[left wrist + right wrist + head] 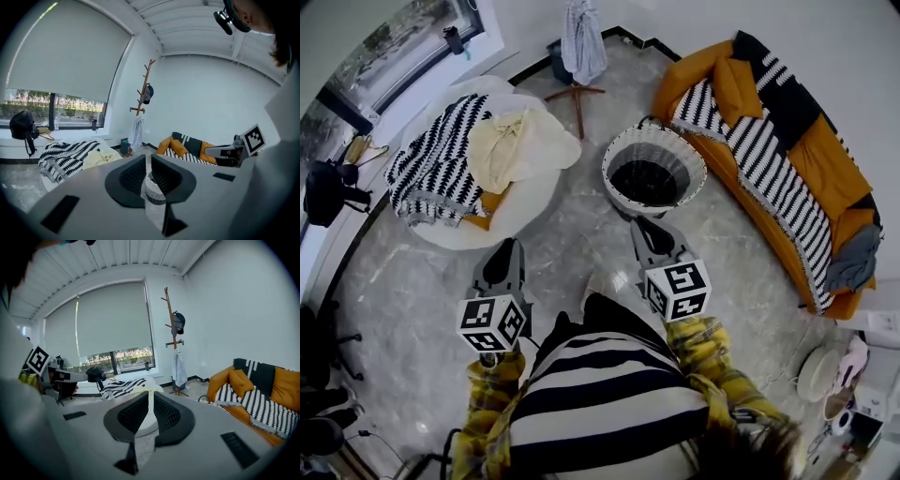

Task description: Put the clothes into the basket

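In the head view the person stands at 6 o'clock in a striped top. Each hand holds out a gripper, both tipped somewhat downward over the marble floor. The left gripper points toward 11 o'clock. In its own view its jaws are closed to a thin slit with nothing gripped. The right gripper points toward 12 o'clock. Its jaws are likewise clenched on nothing, with only floor and pouf showing through the slit.

The basket, white and woven, stands on the floor at 12 o'clock, just past the right gripper's tip and apart from it. Its inside shows dark, and whether any cloth lies in it is hard to tell.

The other clothes in view lie outside the basket. A cream garment lies crumpled on a round white pouf at 10 o'clock. Beside it a black-and-white zigzag blanket drapes over the pouf's left side. A pale shirt hangs from a wooden rack at 12 o'clock, beyond the basket and near the wall. A grey garment lies over the near end of the orange sofa at 3 o'clock. A striped throw covers much of the sofa's seat and back. A black bag sits at 9 o'clock, below the window.
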A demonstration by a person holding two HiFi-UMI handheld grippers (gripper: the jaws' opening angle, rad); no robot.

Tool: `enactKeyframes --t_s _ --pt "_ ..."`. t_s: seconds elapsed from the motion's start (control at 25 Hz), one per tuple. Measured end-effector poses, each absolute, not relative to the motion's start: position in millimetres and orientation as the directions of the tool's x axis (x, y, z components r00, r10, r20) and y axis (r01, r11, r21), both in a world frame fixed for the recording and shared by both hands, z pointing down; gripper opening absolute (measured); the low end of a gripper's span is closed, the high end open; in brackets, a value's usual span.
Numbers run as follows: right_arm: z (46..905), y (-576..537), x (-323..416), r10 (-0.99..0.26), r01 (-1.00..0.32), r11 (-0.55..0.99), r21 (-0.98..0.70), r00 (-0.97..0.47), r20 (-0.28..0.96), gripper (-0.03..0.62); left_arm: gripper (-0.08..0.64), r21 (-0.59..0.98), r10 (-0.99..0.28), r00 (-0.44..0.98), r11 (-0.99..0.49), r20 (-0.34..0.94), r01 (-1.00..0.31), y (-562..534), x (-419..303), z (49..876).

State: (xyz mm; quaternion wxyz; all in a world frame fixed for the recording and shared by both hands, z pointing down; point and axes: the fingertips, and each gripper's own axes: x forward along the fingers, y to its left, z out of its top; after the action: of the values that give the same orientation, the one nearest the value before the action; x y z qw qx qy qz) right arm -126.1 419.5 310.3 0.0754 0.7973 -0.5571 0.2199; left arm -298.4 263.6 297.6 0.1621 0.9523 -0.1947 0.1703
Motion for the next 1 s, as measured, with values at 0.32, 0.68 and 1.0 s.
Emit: enactKeyframes --t_s 0.32,0.68,1.0 --pt "313.6 370.7 -97.3 -0.873 -0.936 -0.320 -0.147 0.231 0.430 0.041 0.048 0.231 -0.300 0.867 -0.882 0.397 -0.411 230.5 -246.5 300.1" --pt "316.5 343.6 -65.9 -0.885 -0.940 -0.295 -0.170 0.202 0.420 0.059 0.048 0.231 -0.274 0.879 -0.895 0.391 -0.382 214.0 -194.8 299.7" --pt "315.2 313.6 -55.5 -0.892 -0.942 -0.279 -0.185 0.183 0.413 0.111 0.048 0.237 -0.256 0.879 -0.898 0.402 -0.370 192.1 -176.1 300.6"
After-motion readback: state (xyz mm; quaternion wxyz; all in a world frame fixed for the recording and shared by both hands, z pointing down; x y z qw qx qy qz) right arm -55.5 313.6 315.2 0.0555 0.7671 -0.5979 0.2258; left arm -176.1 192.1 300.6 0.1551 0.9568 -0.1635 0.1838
